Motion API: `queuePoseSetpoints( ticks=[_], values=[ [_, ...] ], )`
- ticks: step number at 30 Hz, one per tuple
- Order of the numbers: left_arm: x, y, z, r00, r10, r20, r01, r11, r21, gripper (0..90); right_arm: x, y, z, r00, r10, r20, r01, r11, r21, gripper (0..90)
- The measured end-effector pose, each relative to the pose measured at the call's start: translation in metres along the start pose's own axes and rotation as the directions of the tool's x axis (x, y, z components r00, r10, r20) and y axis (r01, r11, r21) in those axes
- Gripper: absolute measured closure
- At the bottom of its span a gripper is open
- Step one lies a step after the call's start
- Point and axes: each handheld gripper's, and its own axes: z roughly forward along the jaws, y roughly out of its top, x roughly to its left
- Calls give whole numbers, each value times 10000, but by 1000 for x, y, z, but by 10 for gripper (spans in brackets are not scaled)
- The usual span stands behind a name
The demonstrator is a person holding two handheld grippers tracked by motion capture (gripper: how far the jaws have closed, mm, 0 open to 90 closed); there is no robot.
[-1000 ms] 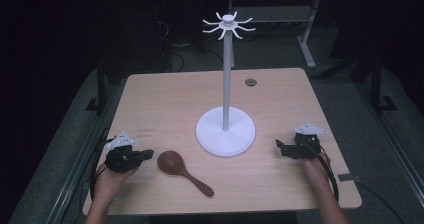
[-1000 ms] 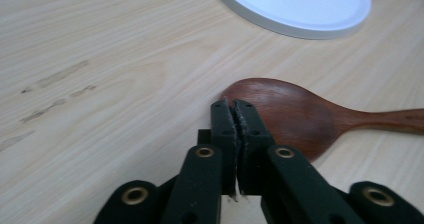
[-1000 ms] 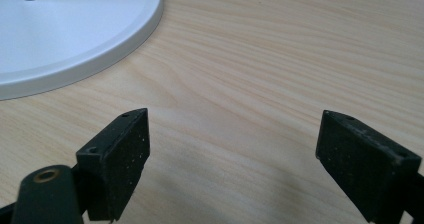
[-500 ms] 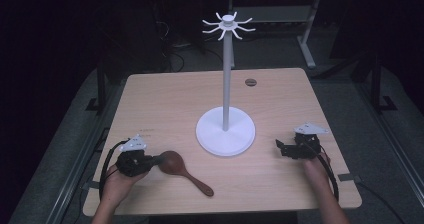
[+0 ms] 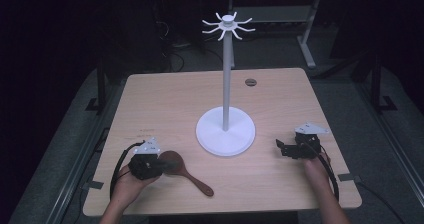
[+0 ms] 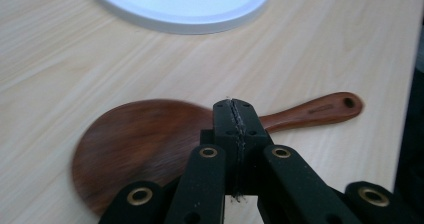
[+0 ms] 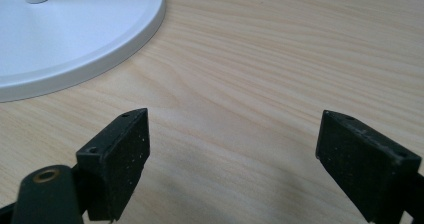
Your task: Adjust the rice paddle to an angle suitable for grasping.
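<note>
My left gripper [image 6: 235, 115] is clamped on nothing, hovering over the wooden spoon [image 6: 150, 144] — right gripper [image 7: 232, 159] wide apart (near the white stand [image 5: 225, 129]).

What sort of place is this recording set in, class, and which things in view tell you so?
Probably a lab or test workspace, not a kitchen: a bare light wooden table in a dark room, cables on the grey floor behind it, and a staged white hook stand with one brown wooden spoon.

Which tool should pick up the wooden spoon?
Left. The left tool, jaws shut, sits right at the wooden spoon; the right tool, open, stands beyond the white stand.
</note>
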Motion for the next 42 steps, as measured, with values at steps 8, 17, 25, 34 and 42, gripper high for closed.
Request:
queuePoseSetpoints(
  ticks=[8,17,25,34,42],
  values=[
    [-13,5,17,9974,465,543,-481,9984,295,897,-1,0,0,10000,15,33,-15,10000,-47,135],
    [-26,7,33,9904,848,1091,-932,9929,742,897,-1,0,0,10000,46,49,-46,10000,-63,134],
    [-29,5,42,9875,946,1260,-1071,9896,964,897,-1,0,0,10000,62,41,-62,10000,-70,134],
    [-29,10,51,9881,1040,1131,-1157,9880,1025,897,-1,0,0,10000,45,39,-45,10000,-67,134],
    [-26,15,57,9919,995,785,-1063,9905,875,897,-1,0,0,10000,49,47,-48,10000,-65,134]
  ],
)
